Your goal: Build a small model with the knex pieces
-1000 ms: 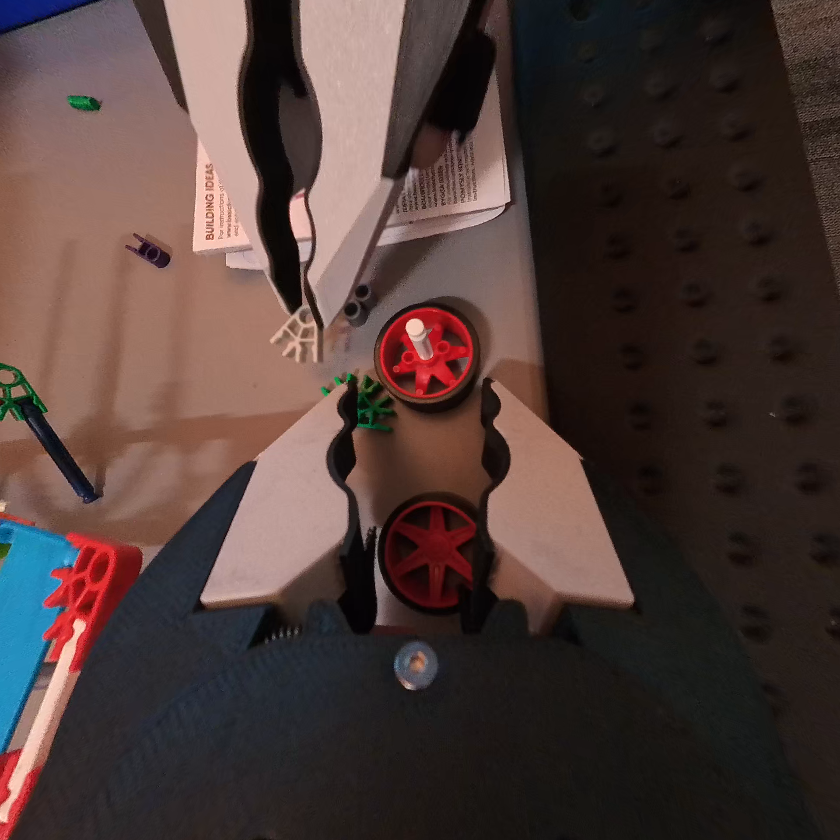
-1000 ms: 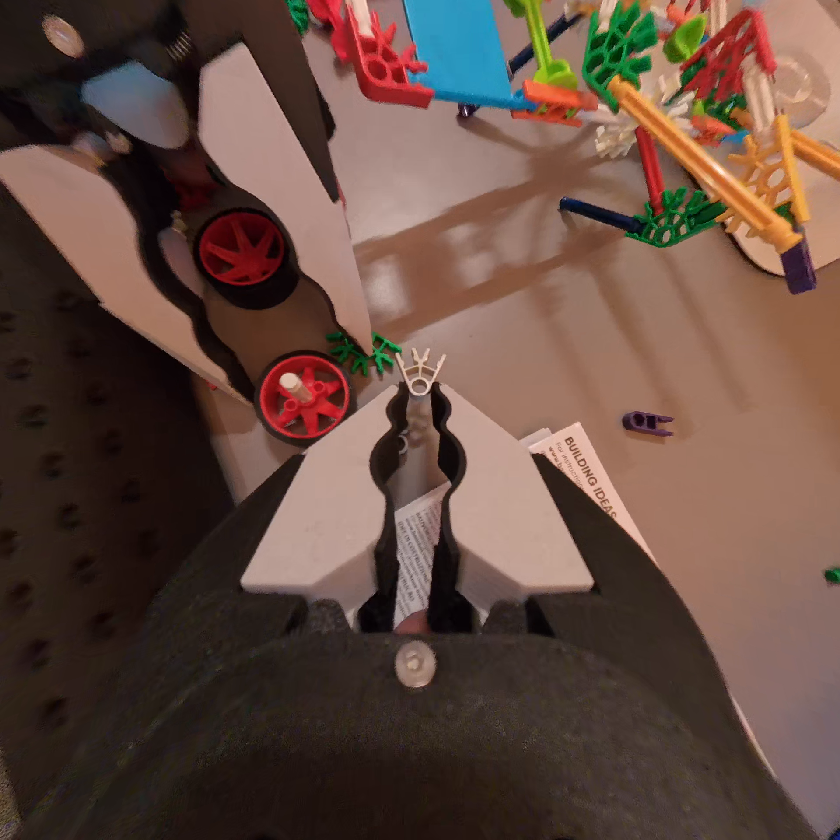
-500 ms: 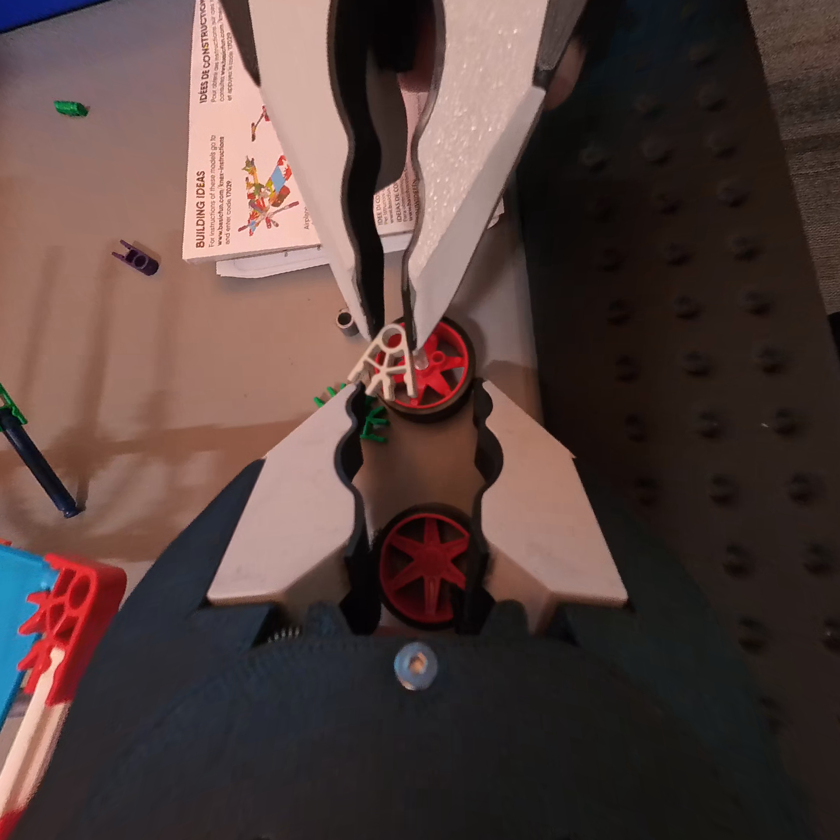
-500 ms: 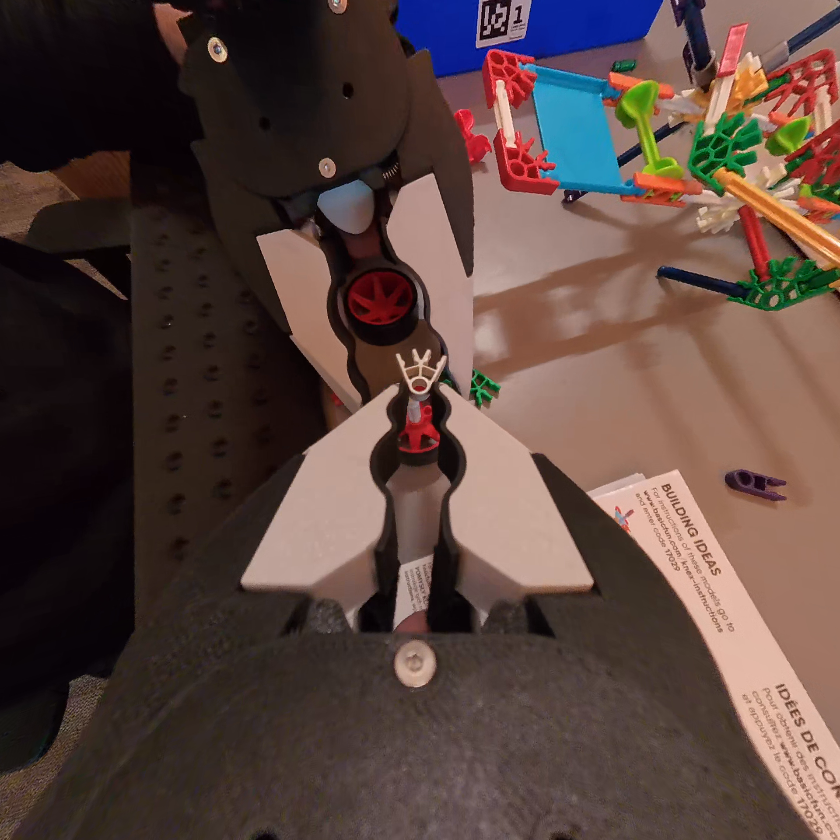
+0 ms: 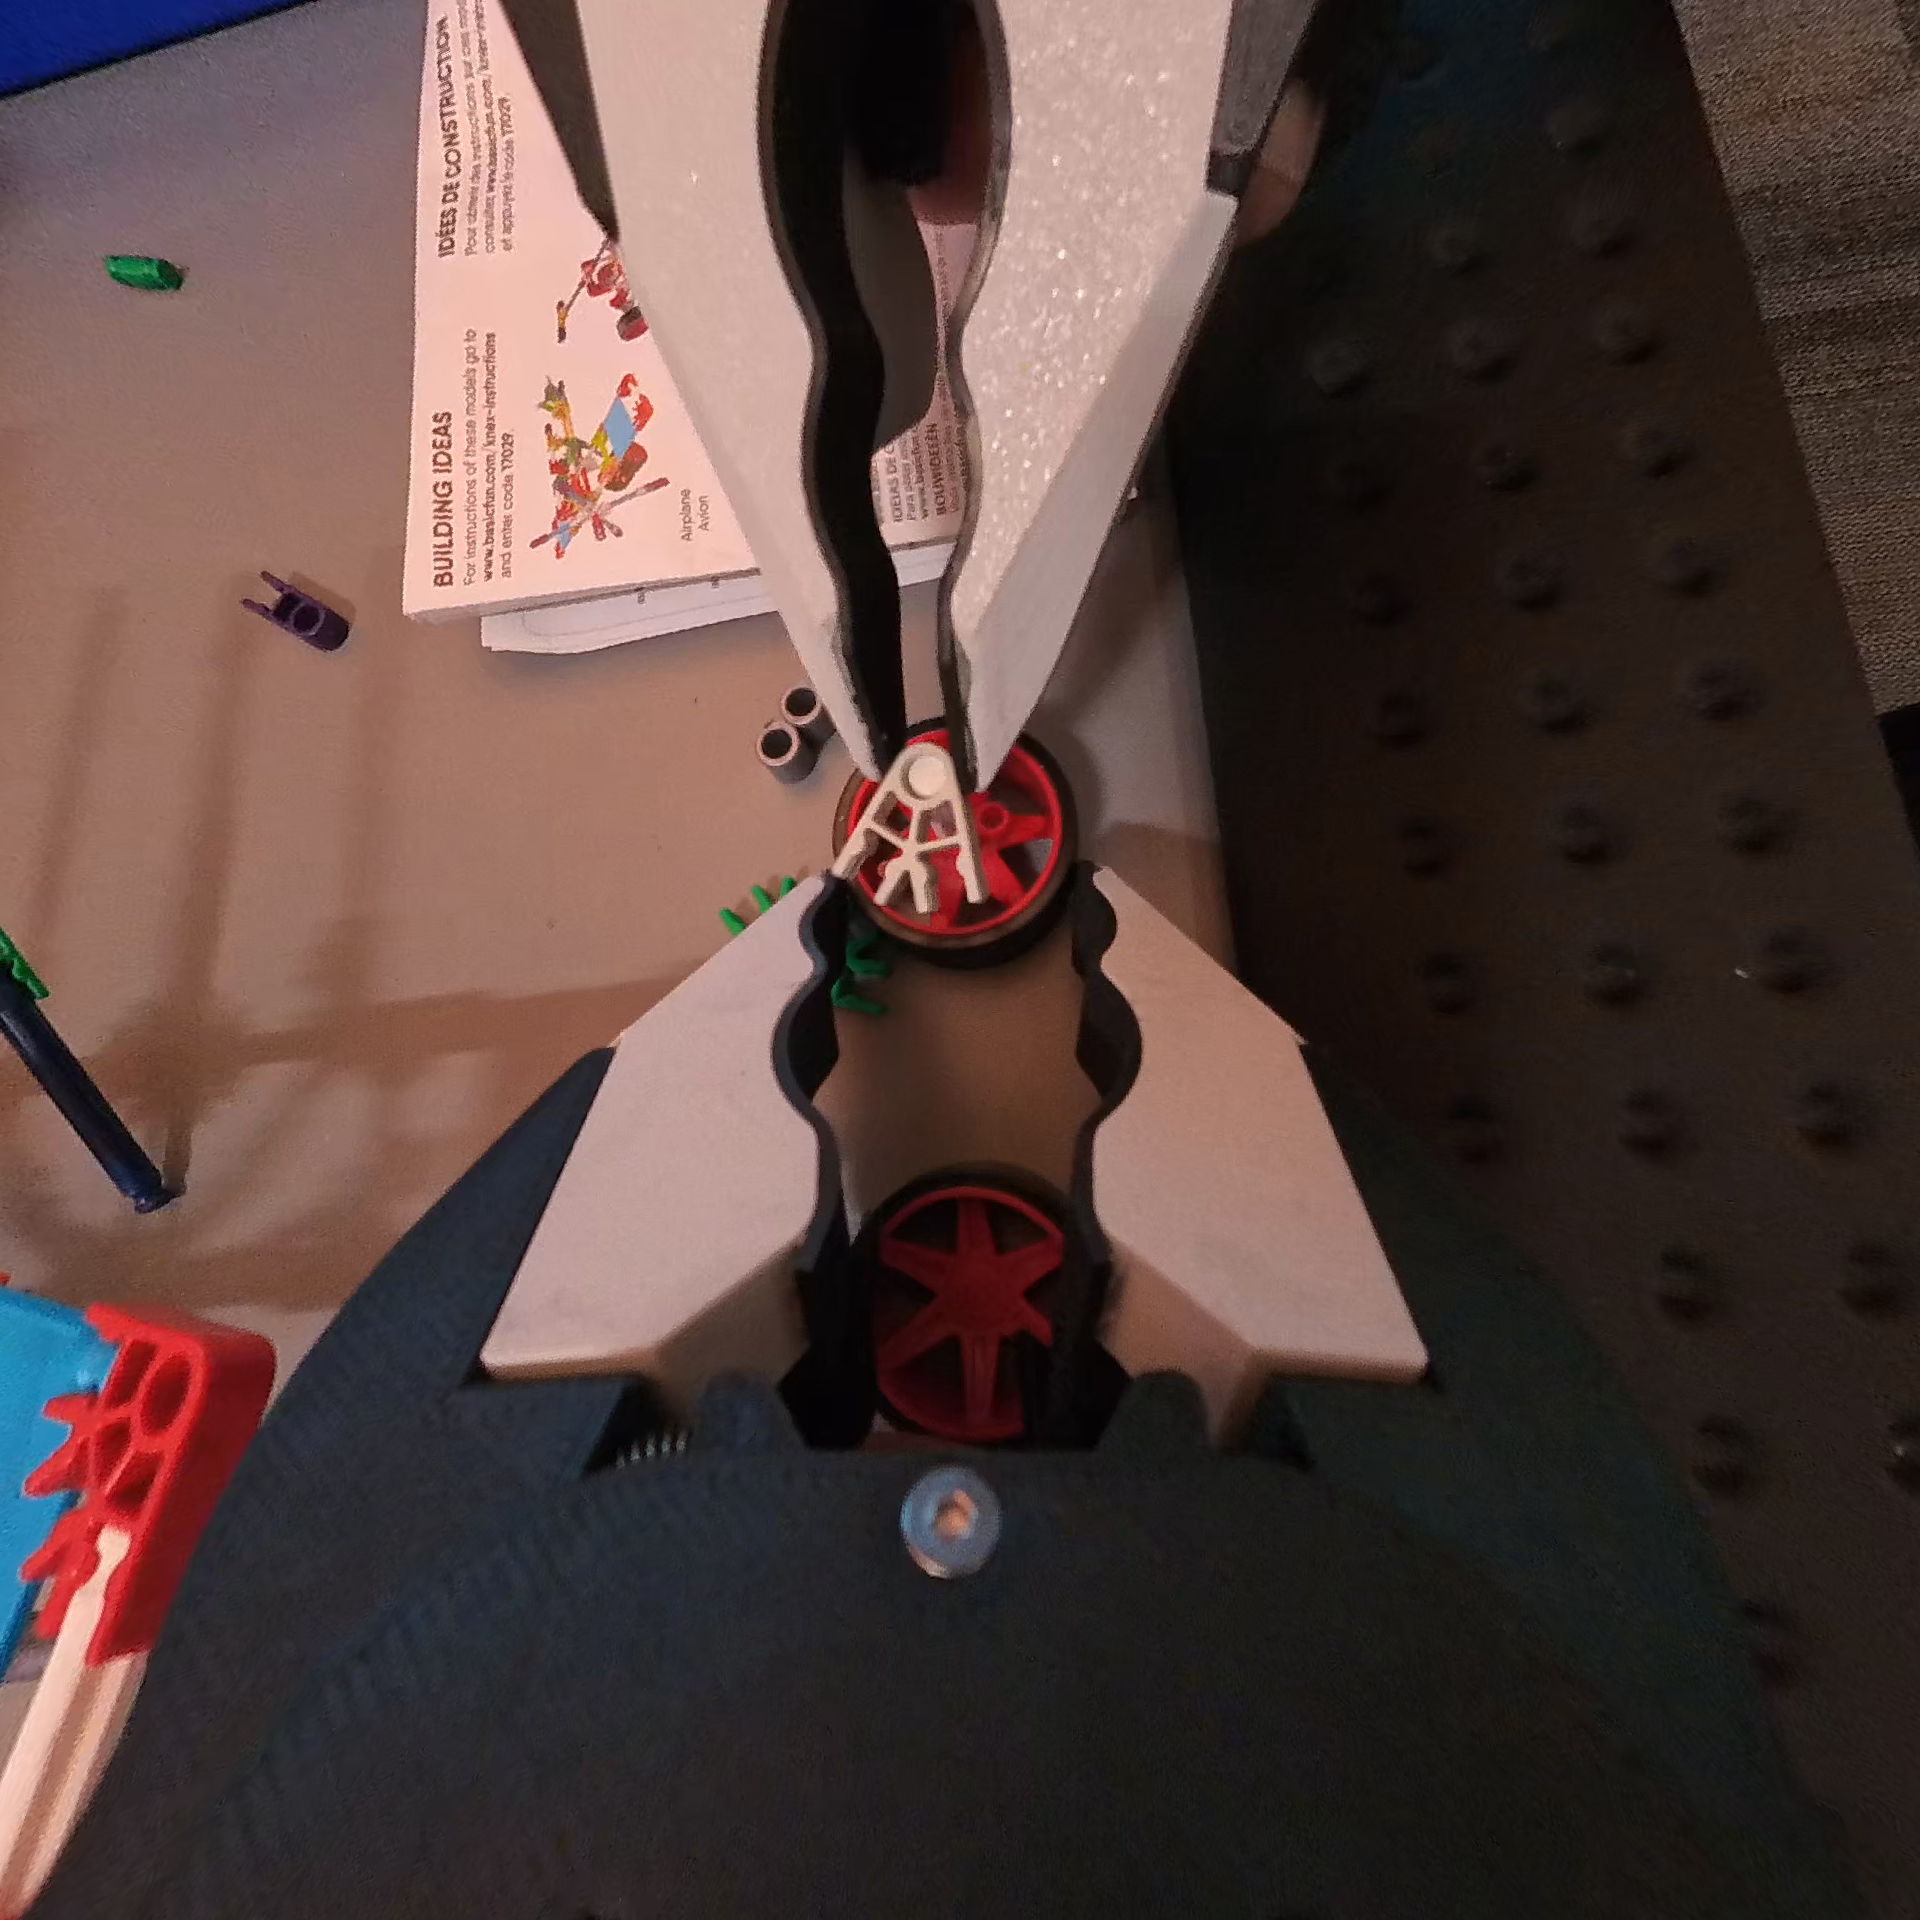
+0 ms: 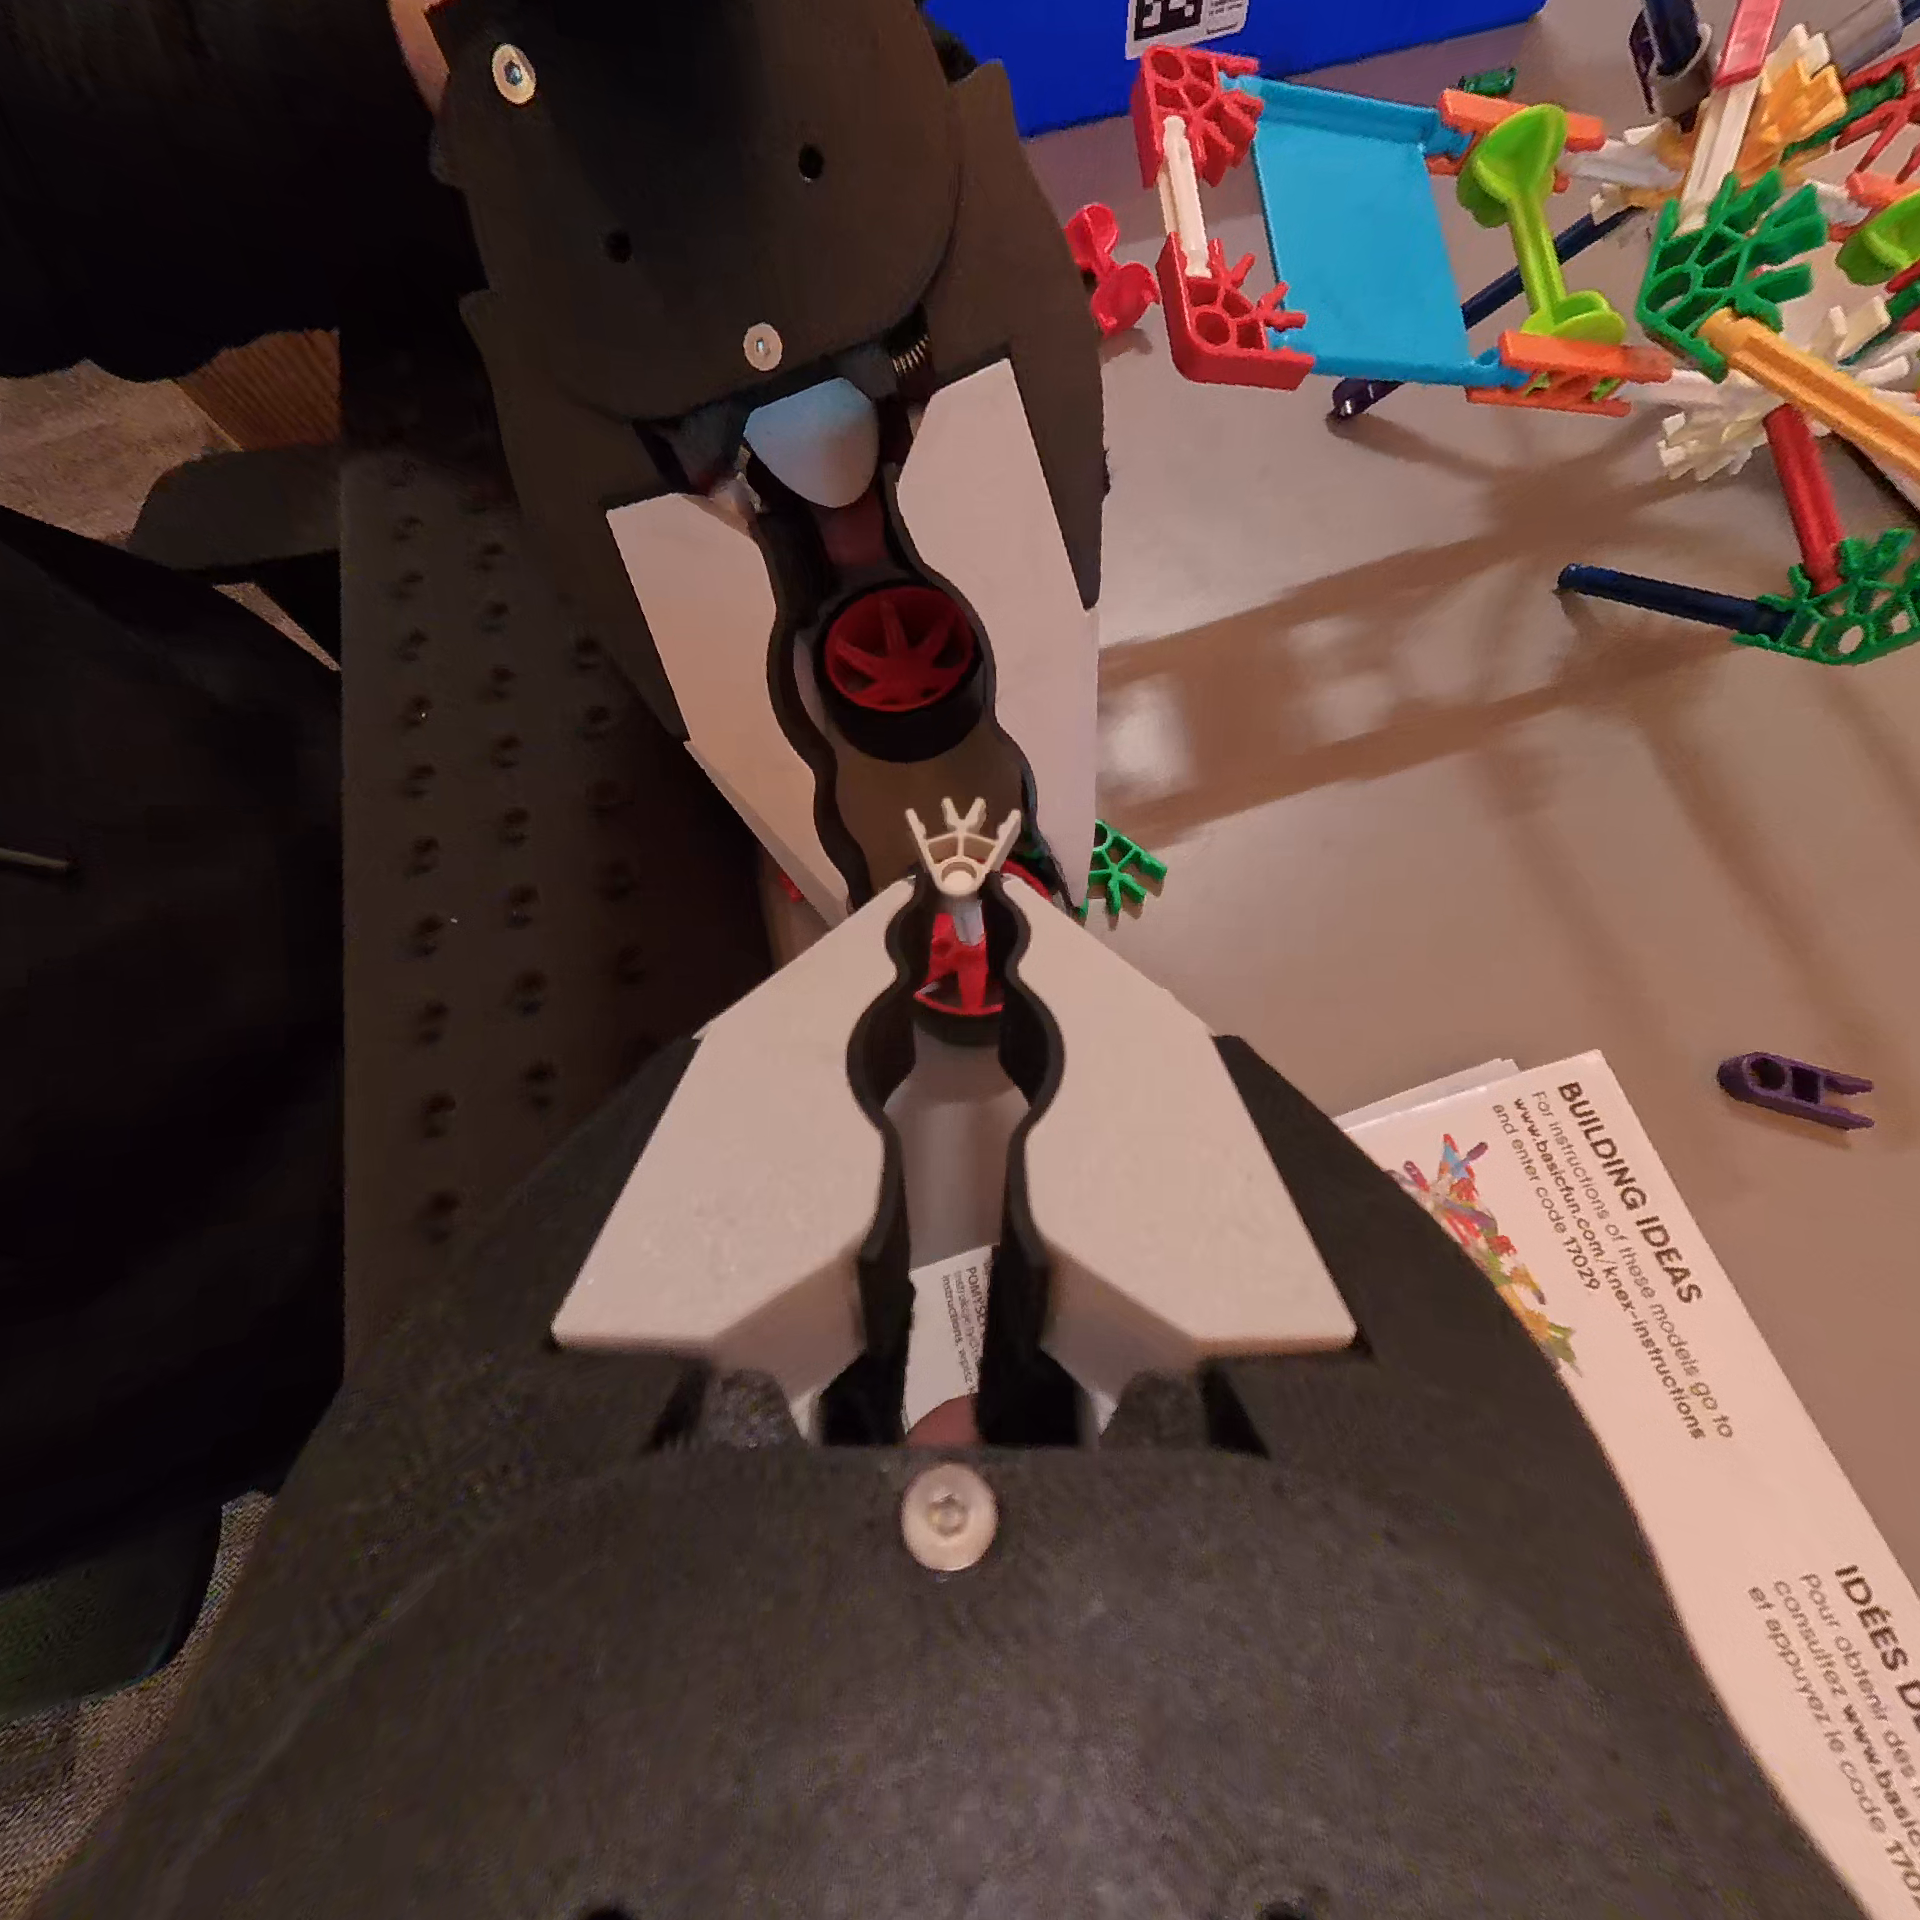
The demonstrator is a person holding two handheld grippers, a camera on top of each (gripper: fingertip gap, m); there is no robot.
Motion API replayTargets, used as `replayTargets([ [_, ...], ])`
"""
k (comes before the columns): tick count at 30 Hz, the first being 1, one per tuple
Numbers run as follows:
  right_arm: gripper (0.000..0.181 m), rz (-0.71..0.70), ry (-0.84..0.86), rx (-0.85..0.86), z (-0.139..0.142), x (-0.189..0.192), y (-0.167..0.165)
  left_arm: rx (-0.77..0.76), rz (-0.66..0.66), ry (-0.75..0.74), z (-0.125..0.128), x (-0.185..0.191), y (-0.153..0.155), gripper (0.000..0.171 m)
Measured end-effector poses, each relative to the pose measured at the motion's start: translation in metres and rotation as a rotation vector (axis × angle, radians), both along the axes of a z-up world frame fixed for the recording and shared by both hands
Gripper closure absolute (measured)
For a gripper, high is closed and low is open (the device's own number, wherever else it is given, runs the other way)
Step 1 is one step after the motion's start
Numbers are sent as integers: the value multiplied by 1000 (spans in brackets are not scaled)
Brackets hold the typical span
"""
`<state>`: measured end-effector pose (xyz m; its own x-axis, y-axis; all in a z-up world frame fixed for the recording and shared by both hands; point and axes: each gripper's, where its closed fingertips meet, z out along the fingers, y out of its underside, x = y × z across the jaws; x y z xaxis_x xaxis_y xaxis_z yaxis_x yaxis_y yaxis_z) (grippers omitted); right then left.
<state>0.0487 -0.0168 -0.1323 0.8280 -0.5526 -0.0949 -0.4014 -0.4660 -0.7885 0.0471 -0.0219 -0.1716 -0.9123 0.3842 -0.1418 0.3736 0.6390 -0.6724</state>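
Left gripper (image 5: 956, 935) grips one red wheel (image 5: 966, 1320) deep between its part-open fingers. Just beyond, the second wheel (image 5: 987, 883) lies tabled; right gripper (image 5: 925, 753), nearly closed, pinches one white connector (image 5: 914, 836) over its hub. Two grey spacers (image 5: 795, 732) sit beside.

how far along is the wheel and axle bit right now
Done: a white rod stands in the hub of the red wheel on the table. In hand: the right gripper pinches a white connector onto the rod's top; the left gripper holds a second red wheel deep between its jaws. Left: that second wheel isn't mounted.
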Motion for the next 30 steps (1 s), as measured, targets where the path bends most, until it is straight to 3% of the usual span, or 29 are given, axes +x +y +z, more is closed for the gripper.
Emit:
replayTargets([
  [5,171,-14,44,-64,-18,-2,-3,-1,5,-2,0,0,0,130],
  [11,163,-48,-16,-69,1,-3,-15,-12,20,-38,13,5,7,122],
  [14,162,-70,-54,-48,15,-3,-22,-58,12,-84,40,5,21,122],
  [20,159,-72,-121,-12,27,-5,-30,-220,112,-205,129,24,84,128],
  [23,159,-60,-133,1,25,-4,-29,-207,203,-269,145,46,121,132],
  [26,158,-53,-136,23,23,-1,-26,-170,173,-163,129,33,120,131],
  [30,157,-53,-130,-7,13,1,-24,6,139,-145,57,23,96,121],
])
